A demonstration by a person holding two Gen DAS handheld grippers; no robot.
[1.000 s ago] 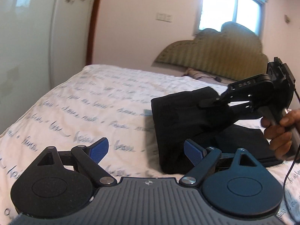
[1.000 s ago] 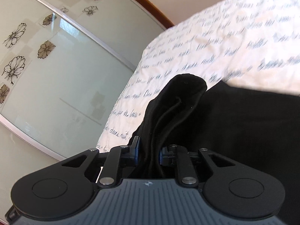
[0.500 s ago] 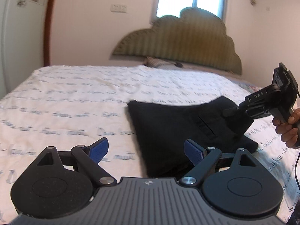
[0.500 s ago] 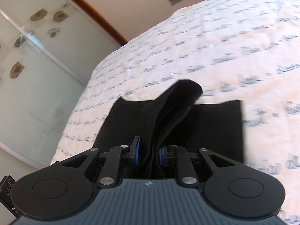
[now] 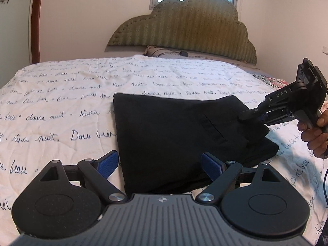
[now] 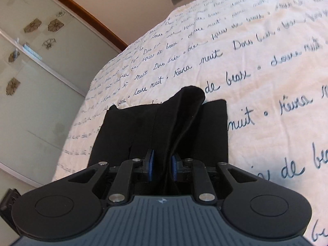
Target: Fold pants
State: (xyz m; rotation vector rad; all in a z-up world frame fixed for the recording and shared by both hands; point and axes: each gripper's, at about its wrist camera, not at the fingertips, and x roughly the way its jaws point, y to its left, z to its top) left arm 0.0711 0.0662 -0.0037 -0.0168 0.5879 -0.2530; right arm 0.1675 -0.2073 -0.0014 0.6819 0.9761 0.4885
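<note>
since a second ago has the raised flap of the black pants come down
Yes. The right gripper has lowered the pants flap toward the bedspread; it now lies nearly flat.

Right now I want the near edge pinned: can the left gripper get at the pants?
Probably yes: the left gripper is open, the pants lie straight ahead with nothing between.

the folded black pants (image 5: 170,137) are lying across the middle of the bedspread (image 5: 61,94), taking up the ground straight ahead of the left gripper (image 5: 160,164), whose fingers are standing wide apart with nothing between them. the right gripper (image 5: 249,115) is blocking the pants' right edge, pinching a raised fold there. bare bedspread is stretching open to the left and beyond, up to the headboard (image 5: 184,26). a wardrobe door (image 6: 37,78) is bounding the bed's left side.
</note>
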